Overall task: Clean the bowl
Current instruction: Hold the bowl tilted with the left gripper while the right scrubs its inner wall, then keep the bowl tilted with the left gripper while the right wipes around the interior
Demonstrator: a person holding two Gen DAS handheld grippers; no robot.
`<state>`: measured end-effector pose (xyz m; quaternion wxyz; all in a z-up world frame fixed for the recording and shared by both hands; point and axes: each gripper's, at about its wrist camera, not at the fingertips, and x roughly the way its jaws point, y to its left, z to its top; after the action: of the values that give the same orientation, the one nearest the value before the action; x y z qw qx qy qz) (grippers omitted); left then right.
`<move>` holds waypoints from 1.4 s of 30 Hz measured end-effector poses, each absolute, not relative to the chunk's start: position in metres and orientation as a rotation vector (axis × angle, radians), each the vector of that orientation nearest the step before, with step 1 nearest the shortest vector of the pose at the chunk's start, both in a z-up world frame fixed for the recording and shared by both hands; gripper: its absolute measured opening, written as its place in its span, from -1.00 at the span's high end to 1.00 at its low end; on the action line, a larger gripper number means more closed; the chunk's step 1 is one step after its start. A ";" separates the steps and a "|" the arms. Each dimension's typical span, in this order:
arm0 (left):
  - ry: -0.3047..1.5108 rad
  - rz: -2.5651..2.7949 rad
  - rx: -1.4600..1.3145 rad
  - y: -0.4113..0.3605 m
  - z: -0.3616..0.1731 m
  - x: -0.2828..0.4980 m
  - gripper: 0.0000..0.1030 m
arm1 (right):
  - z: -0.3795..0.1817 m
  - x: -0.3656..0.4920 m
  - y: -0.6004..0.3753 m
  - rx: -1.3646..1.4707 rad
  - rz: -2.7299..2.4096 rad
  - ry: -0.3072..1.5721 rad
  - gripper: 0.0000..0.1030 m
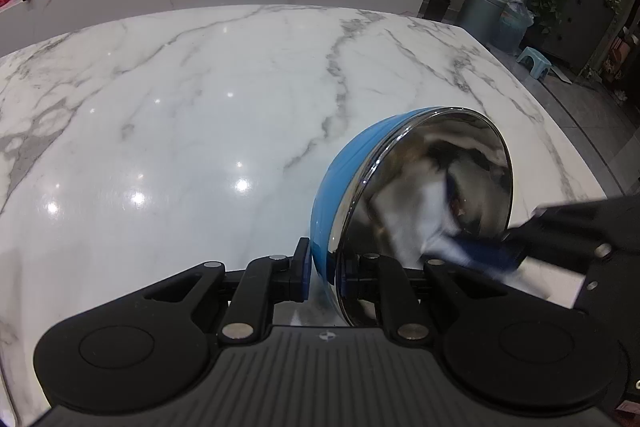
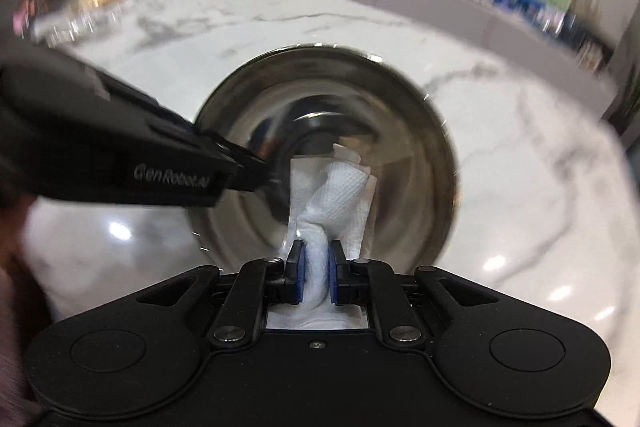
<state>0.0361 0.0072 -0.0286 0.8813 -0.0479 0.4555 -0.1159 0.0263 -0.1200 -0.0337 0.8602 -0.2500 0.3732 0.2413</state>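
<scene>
Marble table – "GenRobot.ai" on left tool

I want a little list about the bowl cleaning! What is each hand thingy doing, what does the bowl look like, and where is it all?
bowl: blue outside, shiny metal inside, tipped on its side
left gripper: fingers clamped on the bowl's rim, holding it up
right gripper: shut on a white paper towel
paper towel: reaching into the bowl
table: white marble with grey veins

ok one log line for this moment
left gripper: shut on bowl rim, tilted | right gripper: shut on paper towel, inside bowl | table: marble
</scene>
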 end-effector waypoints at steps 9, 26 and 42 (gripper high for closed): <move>0.949 -0.244 -0.089 0.005 -0.029 0.036 0.77 | -0.040 0.022 -0.124 -0.673 0.460 0.685 0.82; 0.967 -0.241 -0.090 0.003 -0.030 0.035 0.75 | -0.045 0.047 -0.119 -0.355 0.569 0.850 0.80; 1.025 -0.250 -0.229 0.015 -0.041 0.043 0.73 | -0.052 0.064 -0.148 0.015 0.635 0.945 0.80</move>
<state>0.0425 0.0150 -0.0413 0.8577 -0.1089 0.4882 -0.1189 0.0636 -0.1475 -0.0519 0.8424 0.0073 0.4472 0.3006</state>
